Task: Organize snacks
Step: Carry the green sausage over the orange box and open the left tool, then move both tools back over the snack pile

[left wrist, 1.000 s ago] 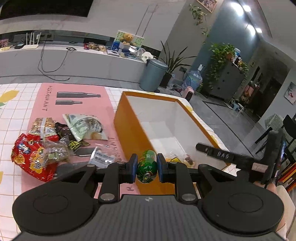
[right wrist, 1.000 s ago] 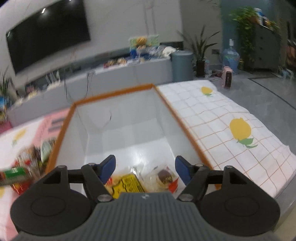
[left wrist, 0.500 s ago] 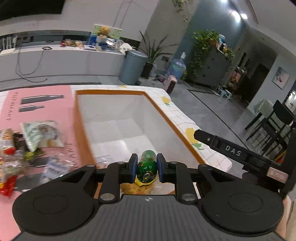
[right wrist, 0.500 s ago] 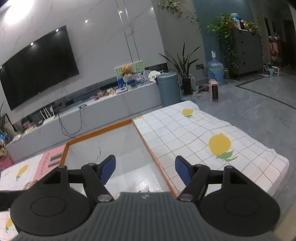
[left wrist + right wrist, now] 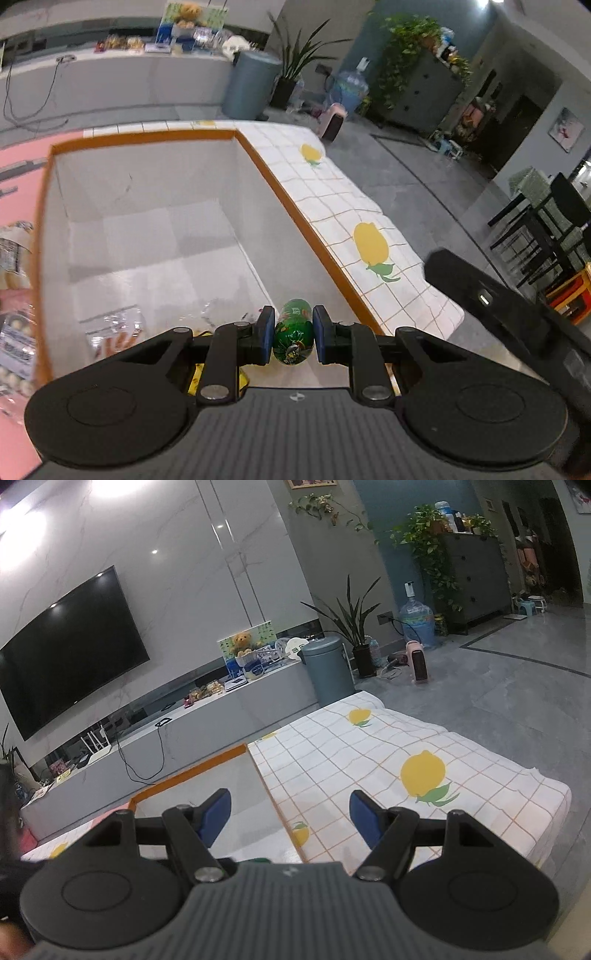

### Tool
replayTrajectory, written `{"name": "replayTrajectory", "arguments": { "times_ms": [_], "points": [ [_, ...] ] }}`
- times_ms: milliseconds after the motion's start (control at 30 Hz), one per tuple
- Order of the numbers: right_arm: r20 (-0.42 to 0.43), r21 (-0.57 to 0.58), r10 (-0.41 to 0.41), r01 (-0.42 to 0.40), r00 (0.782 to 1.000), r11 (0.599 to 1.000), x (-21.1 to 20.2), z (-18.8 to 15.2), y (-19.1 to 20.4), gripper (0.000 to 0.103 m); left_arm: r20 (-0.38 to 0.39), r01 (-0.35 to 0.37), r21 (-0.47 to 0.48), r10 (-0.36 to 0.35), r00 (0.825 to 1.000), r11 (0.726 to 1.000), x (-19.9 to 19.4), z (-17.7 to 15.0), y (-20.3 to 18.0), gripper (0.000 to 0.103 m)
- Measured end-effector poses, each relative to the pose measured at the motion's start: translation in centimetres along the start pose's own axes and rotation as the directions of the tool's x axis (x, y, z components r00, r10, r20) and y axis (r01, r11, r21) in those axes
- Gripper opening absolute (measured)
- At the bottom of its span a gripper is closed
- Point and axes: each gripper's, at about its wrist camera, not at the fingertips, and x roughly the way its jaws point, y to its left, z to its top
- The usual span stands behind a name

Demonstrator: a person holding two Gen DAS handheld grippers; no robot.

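The left gripper (image 5: 293, 338) is clamped on a small green snack packet (image 5: 293, 332), its blue pads pressing the packet's two sides. It hangs over the near right corner of the orange-edged box (image 5: 258, 162), inside the rim, above the white floor. A few wrapped snacks (image 5: 110, 332) already lie on the box floor at the near end, partly hidden by the gripper. More packets (image 5: 13, 325) wait on the pink mat to the left of the box.

The right gripper (image 5: 290, 821) has its jaws wide apart with nothing between them. It points over the box's far right corner and the lemon-print tablecloth (image 5: 388, 775).

The packet sits close to the right wall of the box. If it is let go while the hand drifts right, it could catch the orange rim and tip out onto the tablecloth. Being rounded and glossy, it may also roll after landing. The blur on the left side makes the pile there hard to read.
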Motion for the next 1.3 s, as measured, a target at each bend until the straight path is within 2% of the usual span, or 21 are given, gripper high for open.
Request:
{"name": "replayTrajectory", "arguments": {
  "times_ms": [233, 433, 600, 667, 733, 800, 867, 967, 1133, 1300],
  "points": [
    [-0.022, 0.020, -0.010, 0.011, 1.000, 1.000, 0.4, 0.0, -0.9, 0.070, 0.002, -0.114, 0.016, 0.114, 0.993, 0.993, 2.3, 0.3, -0.7, 0.024],
    [-0.013, 0.058, 0.014, -0.013, 1.000, 0.998, -0.1, 0.2, -1.1, 0.070, -0.088, -0.116, 0.067, 0.122, 0.989, 0.991, 4.4, 1.4, -0.3, 0.024],
    [-0.016, 0.067, 0.020, -0.019, 1.000, 0.998, 0.1, 0.2, -1.1, 0.070, -0.131, -0.073, 0.089, 0.084, 0.988, 0.993, 5.2, 2.2, 0.5, 0.024],
    [-0.020, 0.066, 0.017, -0.016, 1.000, 0.998, 0.2, 0.2, -1.0, 0.070, -0.170, -0.058, 0.116, 0.077, 0.982, 0.992, 5.9, 2.2, 0.9, 0.025],
    [-0.025, 0.060, 0.015, -0.013, 1.000, 0.998, 0.2, 0.2, -1.0, 0.070, -0.240, -0.068, 0.160, 0.105, 0.965, 0.985, 6.5, 2.1, 1.1, 0.029],
    [-0.027, 0.060, 0.012, -0.011, 1.000, 0.998, 0.2, 0.2, -1.0, 0.070, -0.284, -0.083, 0.207, 0.141, 0.948, 0.975, 6.6, 1.8, 1.1, 0.054],
    [-0.025, 0.067, 0.011, -0.009, 1.000, 0.998, 0.2, 0.3, -1.1, 0.070, -0.258, -0.108, 0.256, 0.175, 0.950, 0.961, 5.8, 1.5, 0.9, 0.072],
    [-0.026, 0.062, 0.015, -0.013, 1.000, 0.998, 0.2, 0.3, -0.9, 0.070, -0.172, -0.161, 0.309, 0.222, 0.960, 0.937, 3.8, 1.1, 0.6, 0.074],
    [-0.027, 0.027, 0.019, -0.018, 0.999, 0.999, 0.3, 0.2, -0.1, 0.070, -0.103, -0.183, 0.269, 0.218, 0.971, 0.946, -0.4, 0.9, 0.7, 0.076],
    [-0.023, -0.001, 0.058, -0.058, 0.998, 0.998, 0.2, -0.1, 1.0, 0.070, -0.020, -0.223, 0.245, 0.235, 0.972, 0.944, -5.0, 0.7, 0.9, 0.076]
  ]
}}
